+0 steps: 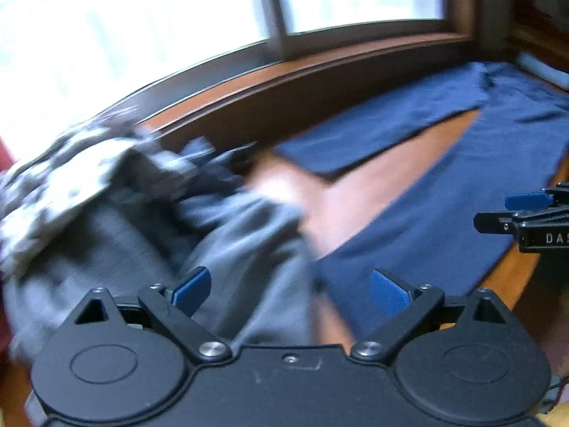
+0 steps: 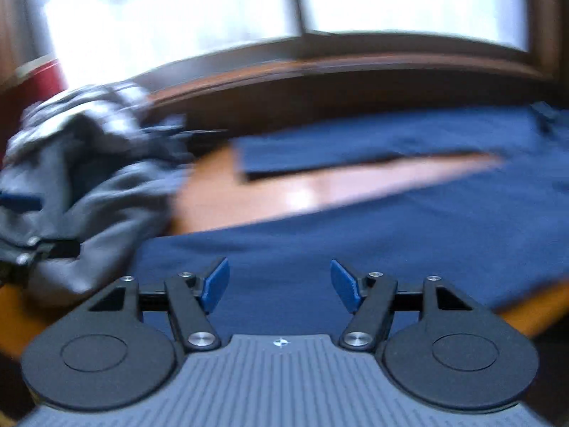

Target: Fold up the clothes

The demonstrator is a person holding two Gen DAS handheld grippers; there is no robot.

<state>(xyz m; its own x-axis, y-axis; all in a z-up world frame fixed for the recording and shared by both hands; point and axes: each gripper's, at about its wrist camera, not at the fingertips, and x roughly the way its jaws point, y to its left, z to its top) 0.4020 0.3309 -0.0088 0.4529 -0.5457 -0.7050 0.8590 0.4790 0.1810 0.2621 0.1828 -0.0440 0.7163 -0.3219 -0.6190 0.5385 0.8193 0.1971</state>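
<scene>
We see the left gripper (image 1: 290,290) with its blue pads (image 1: 192,290) spread wide apart and nothing between them; it hangs above the edge where a heap of grey clothes (image 1: 117,220) meets the navy trousers (image 1: 444,192), and we cannot tell through the blur whether a pad brushes the cloth. The right gripper (image 2: 279,284) is likewise spread, its jaws well apart and empty, poised over the near leg of the navy trousers (image 2: 355,235). In the left wrist view the right gripper (image 1: 526,213) enters at three o'clock, side on, so from there we cannot judge its gap. The trousers lie flat on the wooden table (image 1: 377,185), their two legs forming a V with bare wood between; in the right wrist view one leg runs toward twelve o'clock and the other fills the centre. The grey heap, with a patterned black-and-white garment (image 1: 64,174) on top, sits at nine to ten o'clock in both views, beside the trousers' leg ends. Behind the table at twelve o'clock a bright window (image 2: 213,3) runs above a brown wooden sill (image 2: 355,67). We see no containers. Both views are smeared by motion blur, so fine detail of the fabric is lost.
</scene>
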